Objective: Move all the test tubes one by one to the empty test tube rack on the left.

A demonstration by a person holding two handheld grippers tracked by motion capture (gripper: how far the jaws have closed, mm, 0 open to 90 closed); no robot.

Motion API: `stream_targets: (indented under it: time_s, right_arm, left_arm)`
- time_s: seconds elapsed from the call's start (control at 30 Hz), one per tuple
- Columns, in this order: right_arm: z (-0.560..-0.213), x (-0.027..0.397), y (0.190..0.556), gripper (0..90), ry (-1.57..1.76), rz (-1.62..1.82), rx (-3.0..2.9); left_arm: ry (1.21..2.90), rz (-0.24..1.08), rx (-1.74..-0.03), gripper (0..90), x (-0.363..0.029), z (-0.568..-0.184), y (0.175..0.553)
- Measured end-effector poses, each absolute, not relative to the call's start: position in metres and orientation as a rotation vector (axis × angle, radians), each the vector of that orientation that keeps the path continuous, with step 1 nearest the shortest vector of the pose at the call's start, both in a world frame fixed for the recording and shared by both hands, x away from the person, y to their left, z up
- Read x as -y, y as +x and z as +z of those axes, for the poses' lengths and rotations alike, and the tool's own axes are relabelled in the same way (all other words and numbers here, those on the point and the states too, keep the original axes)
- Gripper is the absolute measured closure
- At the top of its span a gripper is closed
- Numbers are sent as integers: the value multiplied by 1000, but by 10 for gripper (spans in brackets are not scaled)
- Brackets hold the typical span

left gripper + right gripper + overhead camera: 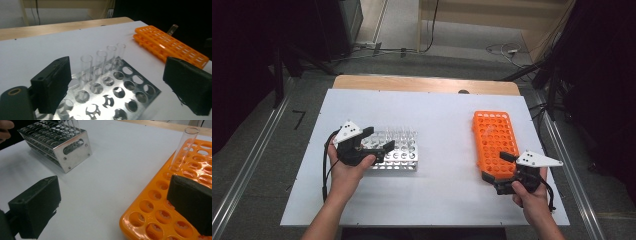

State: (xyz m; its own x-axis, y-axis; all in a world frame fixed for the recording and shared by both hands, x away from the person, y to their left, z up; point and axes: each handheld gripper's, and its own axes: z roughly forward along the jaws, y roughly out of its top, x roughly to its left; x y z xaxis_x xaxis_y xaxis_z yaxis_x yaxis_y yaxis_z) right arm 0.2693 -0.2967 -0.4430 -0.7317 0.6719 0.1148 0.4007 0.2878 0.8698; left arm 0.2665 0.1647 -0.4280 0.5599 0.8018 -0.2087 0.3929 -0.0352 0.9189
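Orange rack (pixel 495 142), silvery metal rack (pixel 402 150), seemingly clear glass tubes (pixel 101 61), white table (pixel 442 130).

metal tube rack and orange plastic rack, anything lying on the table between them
Nothing: in the high view only bare white table lies between the shiny metal tube rack and the orange plastic rack.
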Motion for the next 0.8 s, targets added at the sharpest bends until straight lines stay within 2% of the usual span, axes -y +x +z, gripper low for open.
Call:
stream_targets:
  time_s: [0.07,0.17,0.47,0.8]
  right_arm:
    - [-442,297,270,0,986,1421,-2283]
    - [-441,299,273,0,991,1416,-2280]
    - [-438,302,286,0,1036,1406,-2256]
    - [-434,304,312,0,1096,1374,-2228]
  left_arm:
    - [1645,439,-1004,19,-162,-426,260]
    - [1640,436,-979,0,-159,-424,251]
    - [1627,411,-915,0,-152,-423,226]
    - [1653,400,-918,0,-150,-433,213]
